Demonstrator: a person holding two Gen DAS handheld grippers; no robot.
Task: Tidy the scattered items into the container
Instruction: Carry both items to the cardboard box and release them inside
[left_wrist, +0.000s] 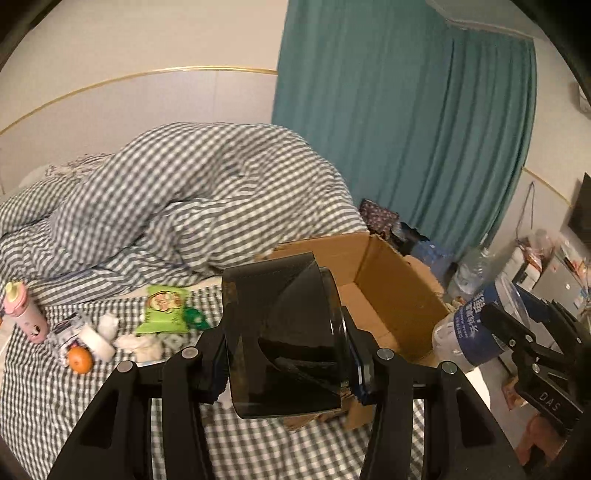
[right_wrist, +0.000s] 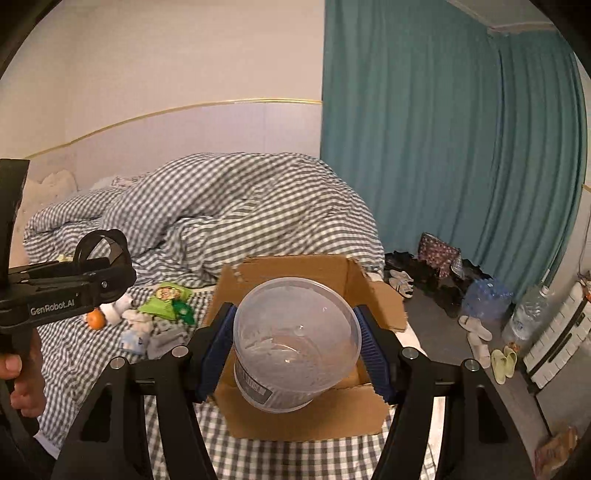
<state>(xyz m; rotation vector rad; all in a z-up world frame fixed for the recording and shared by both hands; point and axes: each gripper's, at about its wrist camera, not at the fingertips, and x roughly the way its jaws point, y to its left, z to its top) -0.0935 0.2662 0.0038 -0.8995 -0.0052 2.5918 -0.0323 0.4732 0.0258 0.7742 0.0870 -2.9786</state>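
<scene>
Both tools loaded over the open brown cardboard box on the bed: left tool pinching dark translucent plastic cup, right tool clamping clear round plastic tub — held above box, ready to drop in

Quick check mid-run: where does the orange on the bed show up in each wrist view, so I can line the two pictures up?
Left wrist view: the orange lies low at the left on the checked bedsheet, beside white wrappers.
Right wrist view: the orange is left of centre, partly hidden under the left gripper.
Shared landmark: the green snack packet, right of the orange in both views.
</scene>
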